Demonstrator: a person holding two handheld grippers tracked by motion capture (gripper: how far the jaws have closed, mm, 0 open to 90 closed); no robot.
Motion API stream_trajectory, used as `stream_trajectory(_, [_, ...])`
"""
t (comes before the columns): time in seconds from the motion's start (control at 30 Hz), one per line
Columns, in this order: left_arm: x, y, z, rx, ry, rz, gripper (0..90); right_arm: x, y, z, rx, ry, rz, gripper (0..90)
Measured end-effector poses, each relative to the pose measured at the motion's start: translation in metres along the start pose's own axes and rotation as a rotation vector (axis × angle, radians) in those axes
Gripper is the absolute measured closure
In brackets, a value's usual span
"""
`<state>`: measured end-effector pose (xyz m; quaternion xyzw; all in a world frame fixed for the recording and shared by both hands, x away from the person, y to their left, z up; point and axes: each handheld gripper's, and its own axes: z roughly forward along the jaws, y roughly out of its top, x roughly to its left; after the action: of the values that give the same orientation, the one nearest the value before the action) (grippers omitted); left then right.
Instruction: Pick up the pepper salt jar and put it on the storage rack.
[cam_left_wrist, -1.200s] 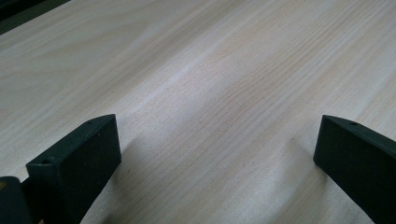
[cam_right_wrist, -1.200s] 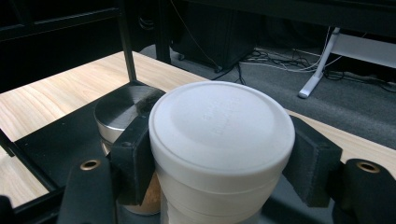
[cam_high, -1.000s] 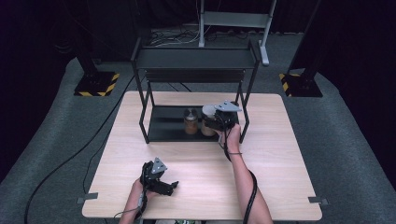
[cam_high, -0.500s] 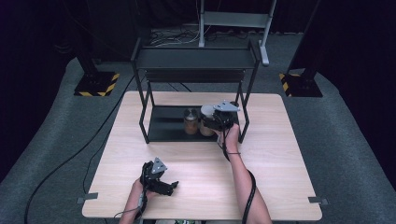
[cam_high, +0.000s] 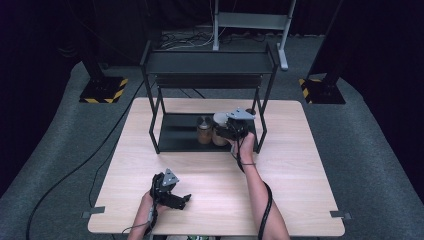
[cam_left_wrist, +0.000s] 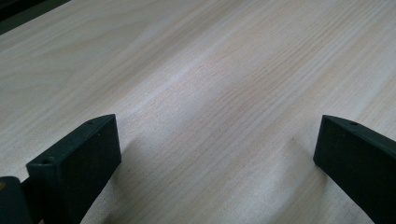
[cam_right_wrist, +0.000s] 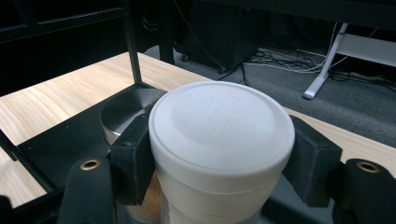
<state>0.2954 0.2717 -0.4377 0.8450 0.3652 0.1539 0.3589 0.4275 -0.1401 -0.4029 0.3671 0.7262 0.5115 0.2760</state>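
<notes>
**Right gripper view: jar with white lid clamped on the rack's bottom shelf**

Right gripper view shows the right gripper (cam_right_wrist: 219, 158) with its two black pads pressed against opposite sides of a jar with a white lid (cam_right_wrist: 222, 126), just under the lid's rim. Right beside it, touching or nearly so (the gap cannot be made out), stands a second jar with a metal lid (cam_right_wrist: 122, 112). Both sit on the dark bottom shelf (cam_right_wrist: 60, 135) of a black metal rack.

From the high view, the right gripper (cam_high: 227, 131) reaches into the rack (cam_high: 210, 62) from the person's side, toward the right end of its lowest shelf, with the white-lidded jar (cam_high: 220, 119) at its tip and the metal-lidded jar (cam_high: 203, 129) to its left. The rack stands on the far half of a pale wooden table (cam_high: 300, 180).

The left gripper (cam_high: 181, 200) lies low over the near left part of the table, well apart from the rack. In the left gripper view its jaws stand wide apart with bare wood (cam_left_wrist: 210, 93) between them, holding nothing.
</notes>
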Motion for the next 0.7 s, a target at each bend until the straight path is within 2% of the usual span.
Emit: stream_trajectory(0.7, [-0.0003,-0.0004,0.0001,-0.002,0.001,0.0,0.3,-0.0054,-0.0039,0.0005,-0.011,0.013,0.015,32.5])
